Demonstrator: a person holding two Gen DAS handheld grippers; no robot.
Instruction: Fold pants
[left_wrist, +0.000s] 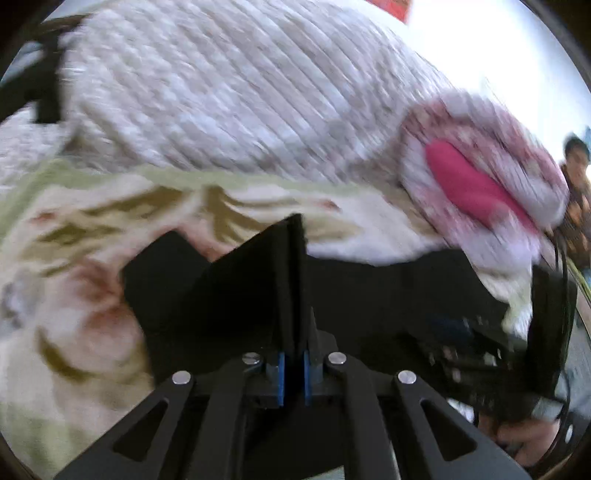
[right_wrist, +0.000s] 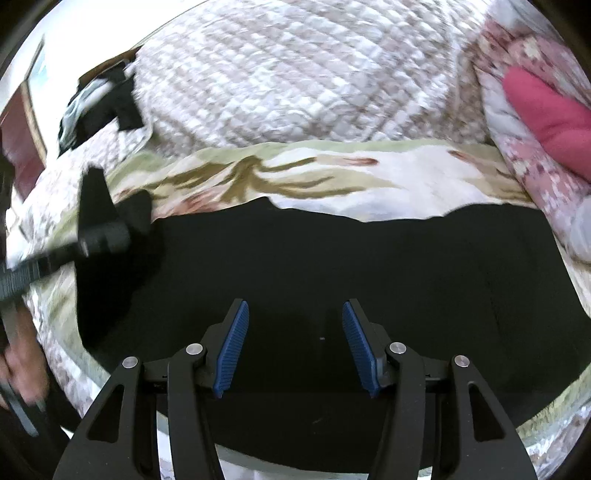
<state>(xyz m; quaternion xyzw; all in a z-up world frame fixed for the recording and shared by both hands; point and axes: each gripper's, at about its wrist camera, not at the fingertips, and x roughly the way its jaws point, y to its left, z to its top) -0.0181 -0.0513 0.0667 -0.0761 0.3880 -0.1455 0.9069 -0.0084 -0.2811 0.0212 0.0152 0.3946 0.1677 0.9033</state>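
— Black pants (right_wrist: 332, 266) lie spread right under my right gripper (right_wrist: 295, 347), its jaws wide and empty. Why?

— My left gripper (left_wrist: 294, 288) pinches their edge, lifting to fold.

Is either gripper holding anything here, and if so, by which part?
The left gripper is shut on a raised edge of the black pants. The right gripper is open, holding nothing.

Both wrist cameras look steeply down, close over the pants (right_wrist: 332, 266) on the bed (right_wrist: 295, 74); both views share them.
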